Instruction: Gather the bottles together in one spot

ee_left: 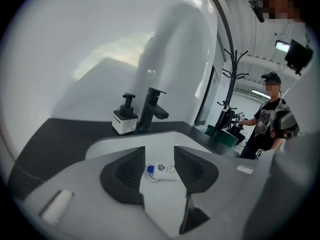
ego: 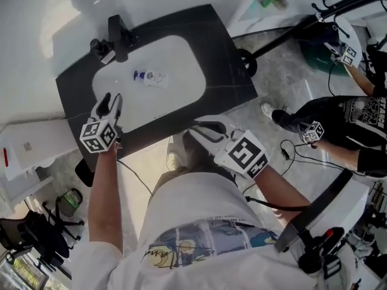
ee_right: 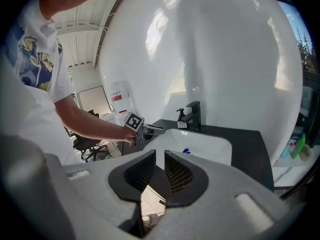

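Note:
A small clear bottle [ego: 152,77] with a blue cap lies on its side in the white sink basin [ego: 181,59] set in a black counter [ego: 224,47]. In the left gripper view the bottle [ee_left: 163,170] shows between the jaws, farther off and untouched. My left gripper [ego: 110,101] hovers open over the basin's near-left rim. My right gripper [ego: 196,128] hangs off the counter's front edge, its jaws a narrow gap apart with nothing between them [ee_right: 160,166]. From the right gripper view only the blue cap [ee_right: 186,151] shows in the basin, with the left gripper [ee_right: 149,129] at the rim.
A black faucet [ego: 118,34] and a soap dispenser [ego: 100,47] stand at the back of the sink. A white cabinet [ego: 36,144] adjoins the counter at left. Another person [ego: 338,125] in black stands on the right near a green bin [ego: 320,53].

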The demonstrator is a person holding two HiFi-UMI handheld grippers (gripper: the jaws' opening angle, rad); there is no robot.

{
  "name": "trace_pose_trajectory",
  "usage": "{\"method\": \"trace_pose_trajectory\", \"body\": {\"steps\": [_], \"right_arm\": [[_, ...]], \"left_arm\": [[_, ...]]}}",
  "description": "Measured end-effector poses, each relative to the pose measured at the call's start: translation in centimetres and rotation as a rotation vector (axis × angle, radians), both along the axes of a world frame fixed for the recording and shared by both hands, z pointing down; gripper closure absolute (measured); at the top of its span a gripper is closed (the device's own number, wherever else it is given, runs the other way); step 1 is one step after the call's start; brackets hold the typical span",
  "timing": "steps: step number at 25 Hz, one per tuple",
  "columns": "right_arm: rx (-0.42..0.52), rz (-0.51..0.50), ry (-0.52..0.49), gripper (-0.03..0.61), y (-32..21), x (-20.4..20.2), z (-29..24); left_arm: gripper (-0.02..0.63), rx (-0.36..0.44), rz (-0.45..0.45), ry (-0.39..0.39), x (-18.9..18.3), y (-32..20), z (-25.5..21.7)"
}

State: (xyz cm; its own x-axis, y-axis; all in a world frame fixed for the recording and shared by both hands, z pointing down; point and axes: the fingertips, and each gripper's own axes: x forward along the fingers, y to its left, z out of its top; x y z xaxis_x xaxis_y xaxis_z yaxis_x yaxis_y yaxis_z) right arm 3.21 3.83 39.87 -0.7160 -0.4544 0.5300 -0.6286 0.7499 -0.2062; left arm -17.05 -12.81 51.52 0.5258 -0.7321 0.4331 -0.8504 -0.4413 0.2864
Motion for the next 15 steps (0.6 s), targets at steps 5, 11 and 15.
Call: {"method": "trace_pose_trajectory", "body": {"steps": [5,11,15], "right_arm": [[-0.021,0.017,0.009,0.523,0.7,-0.2,0.7],[-0.049,0.026,0.01,0.523,0.5,-0.2,1.7],[-0.052,0.036,0.027,0.523,-0.9,0.8,1.9]], "left_arm": [[0.431,-0.115,0.004,0.116,3.1,1.8,2.2],[0.434,-0.276,-0.064,0.263,5.7,-0.2,5.4],[0.451,-0.386,-0.134,0.407,7.3,-2.4,7.6]]}}
